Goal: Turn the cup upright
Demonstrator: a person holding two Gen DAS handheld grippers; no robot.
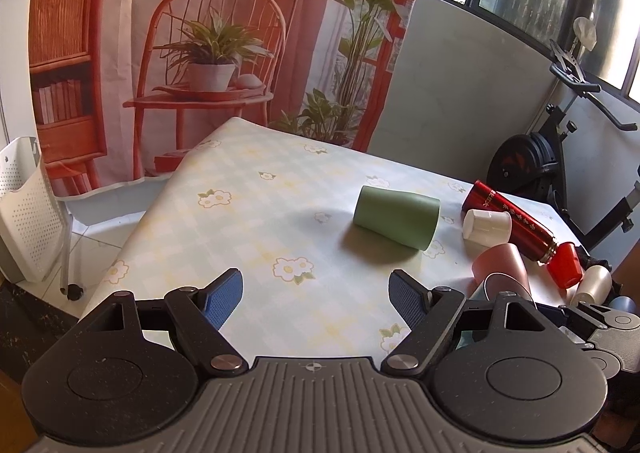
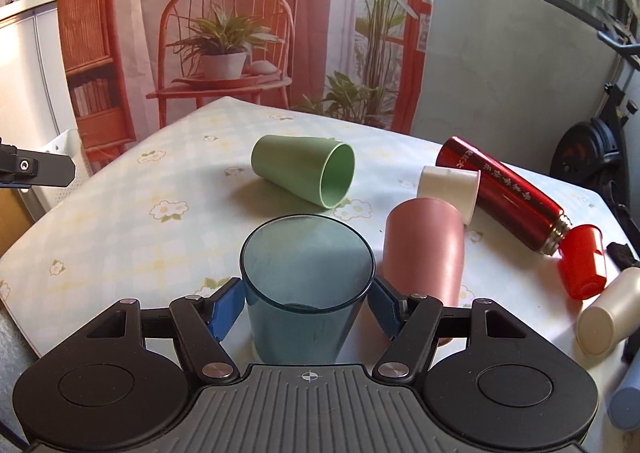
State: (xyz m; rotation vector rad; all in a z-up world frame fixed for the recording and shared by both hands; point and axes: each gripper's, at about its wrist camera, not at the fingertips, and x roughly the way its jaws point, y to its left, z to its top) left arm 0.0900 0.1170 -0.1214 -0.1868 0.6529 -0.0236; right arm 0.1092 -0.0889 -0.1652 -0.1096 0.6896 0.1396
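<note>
A clear blue cup (image 2: 306, 289) stands upright, mouth up, between the blue pads of my right gripper (image 2: 306, 307), which is shut on its sides low over the flowered tablecloth (image 2: 120, 237). A green cup (image 2: 304, 175) lies on its side beyond it, mouth to the right; it also shows in the left wrist view (image 1: 396, 217). My left gripper (image 1: 316, 297) is open and empty, hovering over the cloth short of the green cup.
A pink cup (image 2: 424, 249), white cup (image 2: 450, 189), red flask (image 2: 504, 193), red cap (image 2: 582, 267) and cream cup (image 2: 608, 311) lie at the right. A grey-blue cup (image 2: 628, 399) sits by the right edge. An exercise bike (image 1: 560, 141) stands beyond the table.
</note>
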